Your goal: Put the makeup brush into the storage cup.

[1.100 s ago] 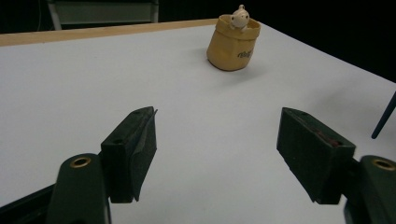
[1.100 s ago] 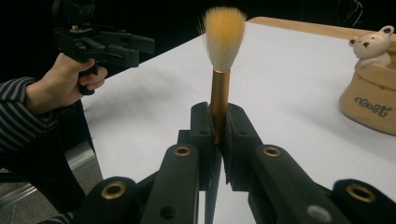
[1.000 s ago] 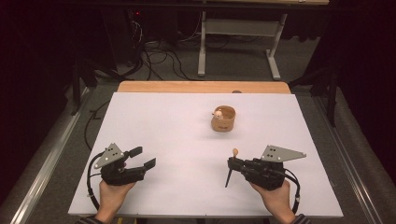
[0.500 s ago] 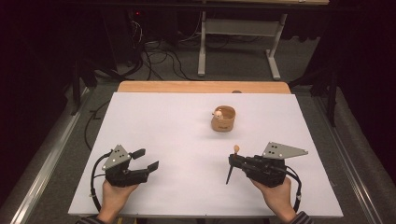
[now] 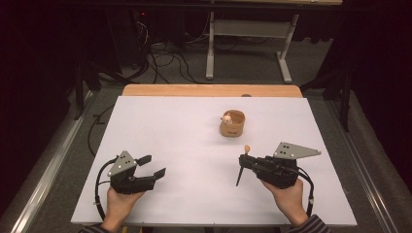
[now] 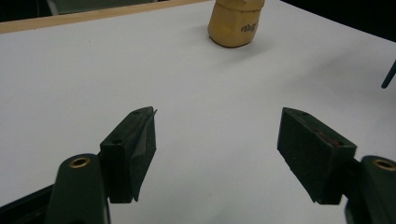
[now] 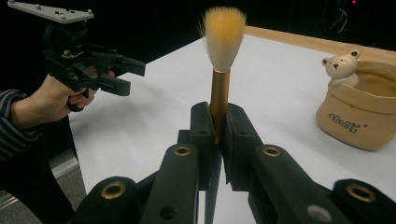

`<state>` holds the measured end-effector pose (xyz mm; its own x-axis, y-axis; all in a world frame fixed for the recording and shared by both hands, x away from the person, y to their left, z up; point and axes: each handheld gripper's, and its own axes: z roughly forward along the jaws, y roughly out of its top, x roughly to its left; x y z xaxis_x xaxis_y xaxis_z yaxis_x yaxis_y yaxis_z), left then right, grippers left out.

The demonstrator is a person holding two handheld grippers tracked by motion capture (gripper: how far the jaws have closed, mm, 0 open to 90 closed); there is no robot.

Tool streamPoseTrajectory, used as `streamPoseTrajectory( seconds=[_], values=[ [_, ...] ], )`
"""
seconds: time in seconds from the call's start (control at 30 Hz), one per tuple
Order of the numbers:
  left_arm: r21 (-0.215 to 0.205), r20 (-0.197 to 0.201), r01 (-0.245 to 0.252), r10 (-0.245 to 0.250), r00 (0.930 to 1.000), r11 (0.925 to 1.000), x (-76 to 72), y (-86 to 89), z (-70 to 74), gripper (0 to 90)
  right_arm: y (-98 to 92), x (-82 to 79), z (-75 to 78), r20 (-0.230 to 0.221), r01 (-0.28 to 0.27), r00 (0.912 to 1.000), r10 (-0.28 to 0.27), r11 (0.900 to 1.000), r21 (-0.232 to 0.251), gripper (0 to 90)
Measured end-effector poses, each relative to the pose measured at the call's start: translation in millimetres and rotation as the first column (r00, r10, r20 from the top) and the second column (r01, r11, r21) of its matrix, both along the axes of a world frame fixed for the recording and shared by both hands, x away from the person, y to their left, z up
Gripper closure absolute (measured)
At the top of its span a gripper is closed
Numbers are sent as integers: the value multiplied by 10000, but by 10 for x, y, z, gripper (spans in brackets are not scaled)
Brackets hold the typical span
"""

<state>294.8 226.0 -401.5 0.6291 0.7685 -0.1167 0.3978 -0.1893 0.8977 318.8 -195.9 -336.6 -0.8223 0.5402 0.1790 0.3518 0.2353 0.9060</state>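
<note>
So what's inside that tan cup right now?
A small bear figure peeks over the rim of the cup. From the high view the cup's inside past the bear looks bare, but its wall hides the bottom, so anything lying low there can't be seen.

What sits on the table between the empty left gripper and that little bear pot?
Nothing: in the high view, only bare white table stretches from the left gripper to the bear pot.
</note>
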Motion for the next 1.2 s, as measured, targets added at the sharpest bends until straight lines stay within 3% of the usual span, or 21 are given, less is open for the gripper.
streamPoseTrajectory(
  seconds=[0.5, 0.9, 1.2],
  values=[
    [23, -24, 79, -79, 10000, 10000, 8, -11, -7, 267, 1, 105, 159, 188, 37, 9998, -32, 9996, -264, 859],
    [226, -130, -14, 17, 9999, 9997, 17, -26, -16, 200, -1, 164, 248, 357, 78, 9993, -66, 9994, -340, 859],
    [125, -145, -123, 124, 9998, 9998, 7, -28, -18, 176, -5, 228, 320, 502, 175, 9986, -156, 9991, -384, 859]
  ],
)
